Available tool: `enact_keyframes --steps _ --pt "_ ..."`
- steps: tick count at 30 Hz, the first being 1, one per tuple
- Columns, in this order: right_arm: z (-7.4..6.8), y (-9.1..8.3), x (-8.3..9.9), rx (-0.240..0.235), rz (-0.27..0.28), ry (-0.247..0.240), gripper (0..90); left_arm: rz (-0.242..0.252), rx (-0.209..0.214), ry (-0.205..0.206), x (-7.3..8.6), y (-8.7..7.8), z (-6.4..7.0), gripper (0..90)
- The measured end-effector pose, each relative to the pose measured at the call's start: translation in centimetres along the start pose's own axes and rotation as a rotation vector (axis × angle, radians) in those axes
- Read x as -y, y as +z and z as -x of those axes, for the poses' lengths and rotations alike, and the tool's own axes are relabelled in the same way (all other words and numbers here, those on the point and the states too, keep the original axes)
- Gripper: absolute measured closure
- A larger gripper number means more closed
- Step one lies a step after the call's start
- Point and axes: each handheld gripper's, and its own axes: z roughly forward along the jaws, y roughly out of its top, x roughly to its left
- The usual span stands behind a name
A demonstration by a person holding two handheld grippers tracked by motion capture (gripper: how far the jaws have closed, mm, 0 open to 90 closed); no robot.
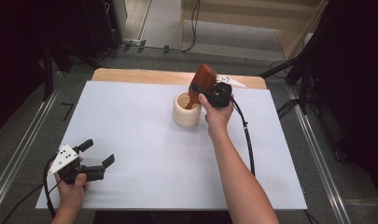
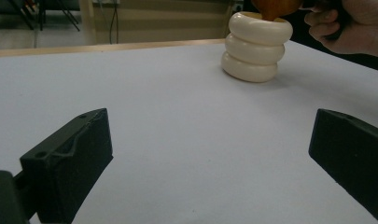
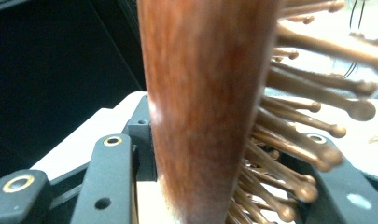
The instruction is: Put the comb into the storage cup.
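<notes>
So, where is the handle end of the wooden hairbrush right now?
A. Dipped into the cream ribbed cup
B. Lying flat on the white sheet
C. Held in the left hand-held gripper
A: the right hand-held gripper clamps the wooden hairbrush, its handle end down inside the cream ribbed cup.

Even overhead light falls on the white rectangular table sheet (image 1: 144,140), leaving soft shadows just beside the cream ringed ceramic cup (image 1: 186,109). Surroundings beyond that cup are dark. In the right gripper view the reddish-brown wooden hairbrush (image 3: 205,102) is blurred.
</notes>
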Motion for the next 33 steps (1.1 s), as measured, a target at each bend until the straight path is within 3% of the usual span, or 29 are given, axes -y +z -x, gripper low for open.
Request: enact_keyframes --steps 5,13,18,27,33 --pt "0.1 0.3 0.5 -0.012 0.012 0.053 49.8 0.000 0.000 0.001 0.0 0.0 0.0 0.0" --pt "0.3 0.4 1.0 -0.013 0.031 0.077 48.8 0.000 0.000 0.002 0.0 0.0 0.0 0.0" --pt "1.0 0.4 1.6 -0.021 0.049 0.127 47.2 0.001 0.002 0.003 0.0 0.0 0.0 0.0" --pt "1.1 0.2 1.7 0.012 0.051 0.104 38.9 -0.001 -0.001 0.008 0.0 0.0 0.1 0.0" --pt "1.4 -0.2 1.8 0.000 0.039 0.091 25.3 -0.001 -0.003 0.011 0.0 0.0 0.1 0.0"
